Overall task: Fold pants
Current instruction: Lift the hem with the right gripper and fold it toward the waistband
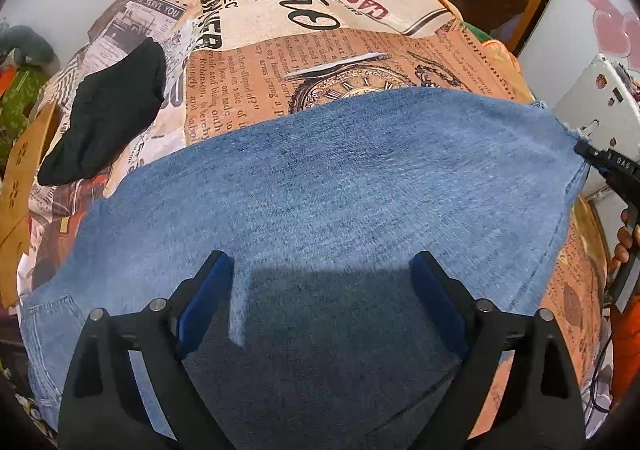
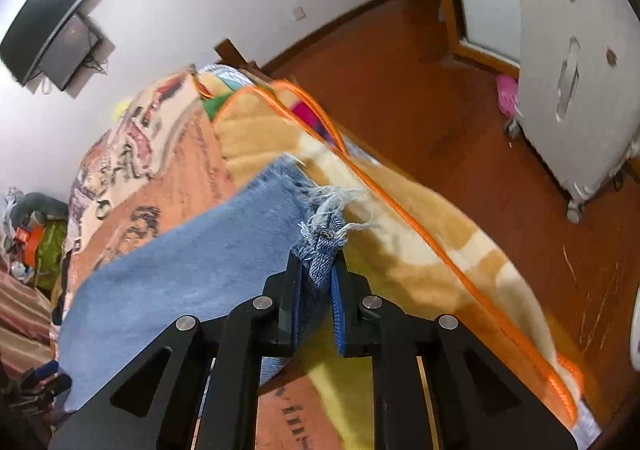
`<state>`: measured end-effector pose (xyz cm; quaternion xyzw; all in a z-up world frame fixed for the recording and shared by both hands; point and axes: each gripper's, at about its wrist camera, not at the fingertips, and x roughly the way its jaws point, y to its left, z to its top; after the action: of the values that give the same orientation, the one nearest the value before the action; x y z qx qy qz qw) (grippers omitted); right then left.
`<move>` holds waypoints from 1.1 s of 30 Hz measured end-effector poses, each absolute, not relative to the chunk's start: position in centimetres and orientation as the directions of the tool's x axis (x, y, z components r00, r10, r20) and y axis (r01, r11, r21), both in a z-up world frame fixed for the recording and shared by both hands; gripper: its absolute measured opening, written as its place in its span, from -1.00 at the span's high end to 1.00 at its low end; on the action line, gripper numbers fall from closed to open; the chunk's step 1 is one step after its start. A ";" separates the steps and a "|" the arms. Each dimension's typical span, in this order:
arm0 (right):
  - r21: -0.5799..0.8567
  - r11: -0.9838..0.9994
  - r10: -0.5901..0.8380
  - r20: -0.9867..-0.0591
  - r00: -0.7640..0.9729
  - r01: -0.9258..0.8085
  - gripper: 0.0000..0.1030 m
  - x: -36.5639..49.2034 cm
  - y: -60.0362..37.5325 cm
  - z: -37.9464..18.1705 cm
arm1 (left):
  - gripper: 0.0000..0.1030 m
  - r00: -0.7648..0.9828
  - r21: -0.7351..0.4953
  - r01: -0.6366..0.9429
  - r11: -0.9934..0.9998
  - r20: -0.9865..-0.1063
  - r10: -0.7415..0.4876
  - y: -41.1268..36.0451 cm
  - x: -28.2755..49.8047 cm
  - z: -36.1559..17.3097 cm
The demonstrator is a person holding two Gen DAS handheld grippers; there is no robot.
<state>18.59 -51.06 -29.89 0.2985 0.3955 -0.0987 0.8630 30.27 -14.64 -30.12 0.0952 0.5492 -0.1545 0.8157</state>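
Blue denim pants (image 1: 340, 178) spread on the printed bedspread (image 1: 320, 50), long axis running 9 to 3 o'clock. Right gripper (image 2: 318, 270) clamps the frayed hem (3 o'clock end); left gripper (image 1: 322, 274), jaws wide, hovers over mid-leg, holding nothing. Fabric flat, faded, pocket at 8 o'clock.

The pants (image 1: 320, 178) are spread across the printed bedcover (image 1: 340, 46). A dark garment (image 1: 108, 118) is laid on the cover to their left. Their frayed hem (image 2: 324, 218) is pinched in the right gripper (image 2: 316, 270), above the blanket (image 2: 400, 218) at the bed's right edge.
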 end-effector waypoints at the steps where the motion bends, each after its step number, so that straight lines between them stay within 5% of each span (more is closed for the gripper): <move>1: 0.439 0.806 0.066 -0.732 0.678 0.397 0.79 18.5 -50.9 -29.2 | -0.79 0.355 -0.019 0.356 0.934 -0.922 -0.154 -14.4 30.0 -29.8; 18: 0.453 0.891 0.224 -0.475 0.851 0.018 0.79 18.8 -40.9 -12.4 | -0.79 0.560 -0.070 0.211 0.975 -0.809 -0.179 -4.2 25.9 -21.7; 33: 0.388 0.864 0.495 -0.540 0.680 -0.321 0.80 21.8 -24.0 -14.2 | -0.79 0.601 -0.109 0.046 0.993 -0.791 -0.115 5.5 22.2 -21.8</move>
<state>21.84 -24.04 -14.16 0.1319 0.3305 0.2251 0.9070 22.19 5.47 -21.85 -0.0388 0.4444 -0.0448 0.8938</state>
